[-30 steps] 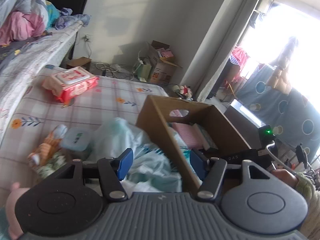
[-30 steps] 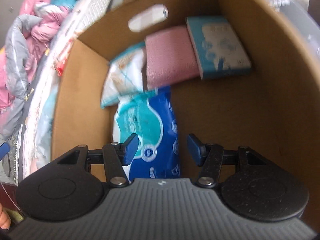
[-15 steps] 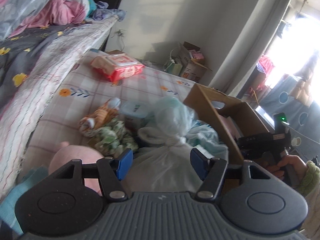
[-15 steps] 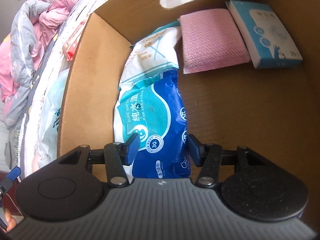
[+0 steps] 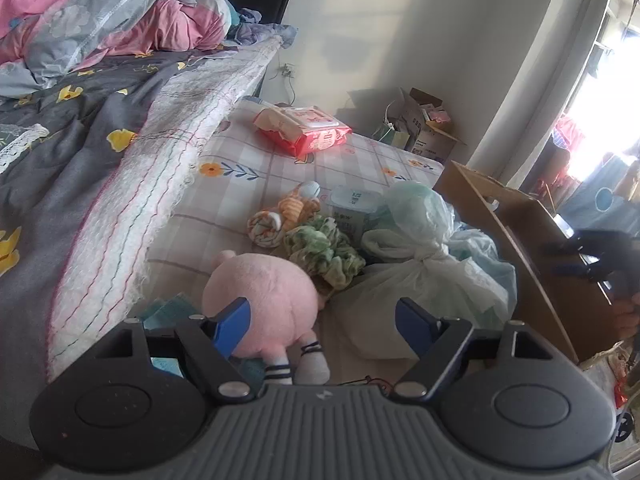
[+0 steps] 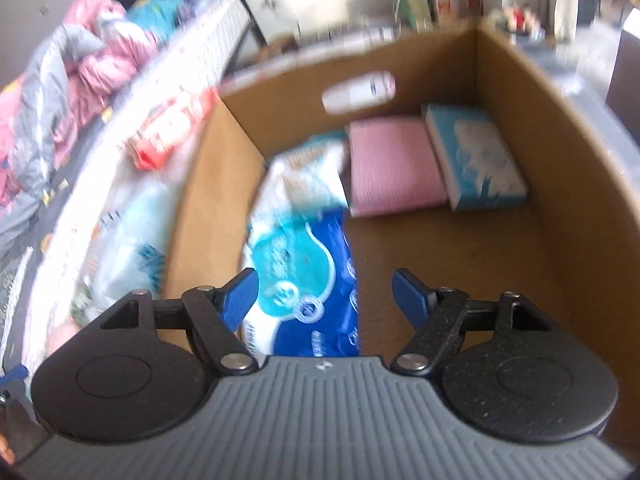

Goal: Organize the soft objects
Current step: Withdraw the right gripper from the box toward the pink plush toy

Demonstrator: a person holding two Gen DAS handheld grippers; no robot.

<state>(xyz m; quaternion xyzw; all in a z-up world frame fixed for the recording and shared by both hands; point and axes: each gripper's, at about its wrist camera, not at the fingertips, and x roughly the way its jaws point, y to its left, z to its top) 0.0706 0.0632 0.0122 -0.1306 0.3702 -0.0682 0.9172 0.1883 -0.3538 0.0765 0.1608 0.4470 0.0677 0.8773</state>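
My left gripper (image 5: 324,320) hangs over the checked mat with its jaws opening; a pink plush toy (image 5: 260,304) lies below, by the left finger, untouched. Beyond it lie green cloth (image 5: 324,254), an orange striped cloth (image 5: 280,216), a tied plastic bag (image 5: 416,276) and a red wipes pack (image 5: 304,134). My right gripper (image 6: 324,288) hovers above the cardboard box (image 6: 560,184), its jaws opening with nothing between them. In the box lie a blue wipes pack (image 6: 312,280), a white pack (image 6: 304,176), a pink pad (image 6: 392,164) and a light blue tissue pack (image 6: 476,156).
A bed with a grey flowered cover (image 5: 80,152) and a pink and grey quilt (image 5: 108,12) rises at the left. An open carton of clutter (image 5: 424,128) stands by the far wall. The box's near wall (image 5: 508,248) stands right of the bag.
The left gripper swung left from the box to above the pink plush and its jaws widened. The right gripper rose out of the box, jaws widened, leaving the blue wipes pack on the box floor.
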